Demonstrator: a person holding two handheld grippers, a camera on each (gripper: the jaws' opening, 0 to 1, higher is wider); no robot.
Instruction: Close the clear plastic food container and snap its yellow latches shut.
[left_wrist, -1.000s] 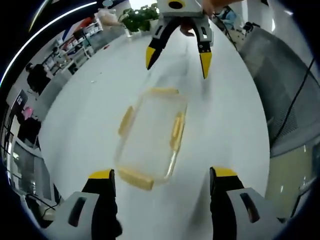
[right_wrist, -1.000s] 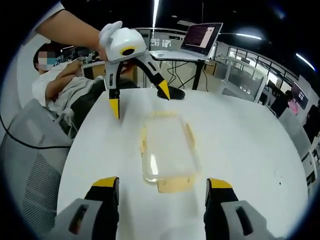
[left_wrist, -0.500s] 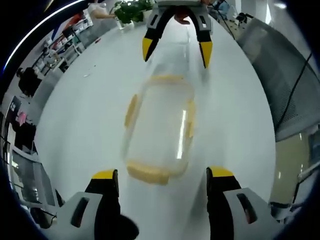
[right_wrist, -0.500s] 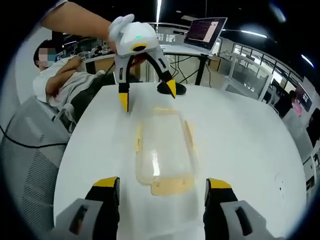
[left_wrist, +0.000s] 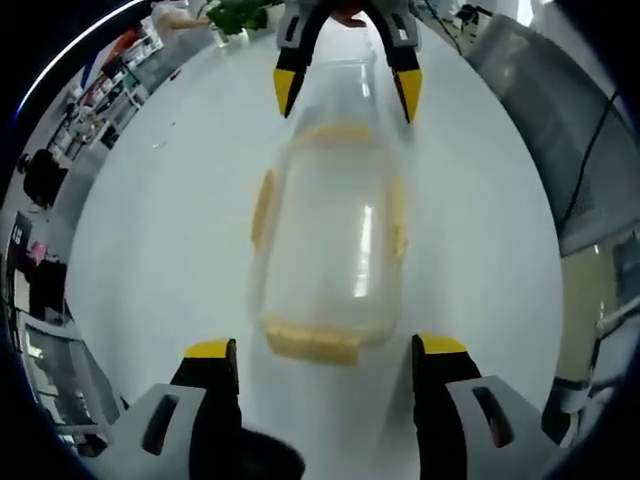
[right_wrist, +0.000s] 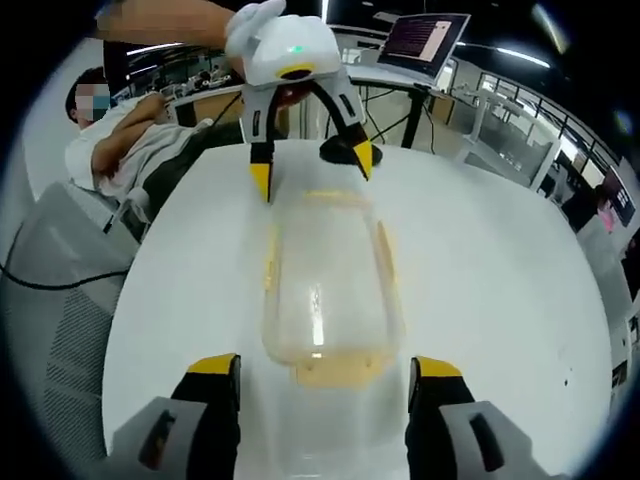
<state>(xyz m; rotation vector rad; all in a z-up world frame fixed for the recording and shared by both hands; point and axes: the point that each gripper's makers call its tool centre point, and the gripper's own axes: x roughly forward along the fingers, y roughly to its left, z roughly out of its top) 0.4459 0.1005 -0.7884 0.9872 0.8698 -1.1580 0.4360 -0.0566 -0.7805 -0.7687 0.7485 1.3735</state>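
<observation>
The container (left_wrist: 328, 245) lies flat on the white surface (left_wrist: 160, 220), straight ahead of the left claw (left_wrist: 325, 348) and with its long axis running away from it toward the far end. 4 yellow latches ring it: 1 on the near short end (left_wrist: 312, 342), 1 on each long side, 1 on the far short end. The near one sits just ahead of this claw and between its 2 tips, apart from both. The left claw is spread wide, wider than the box, and holds nothing; neither tip touches plastic.

From the other end the right claw (right_wrist: 323, 365) faces the box (right_wrist: 325, 280) the same way, long axis dead ahead, with its own end latch (right_wrist: 340, 370) just beyond the tips and between them. It too gapes wide and grips nothing. Each claw hangs over the opposite end in the other's view, tips down, straddling the far latch; whether they touch the rim I cannot tell.

Each claw is nearest its own short end, so I judge the end latches are the ones about to be pressed. The lid seems to be on already, though the clear plastic makes that hard to tell.
</observation>
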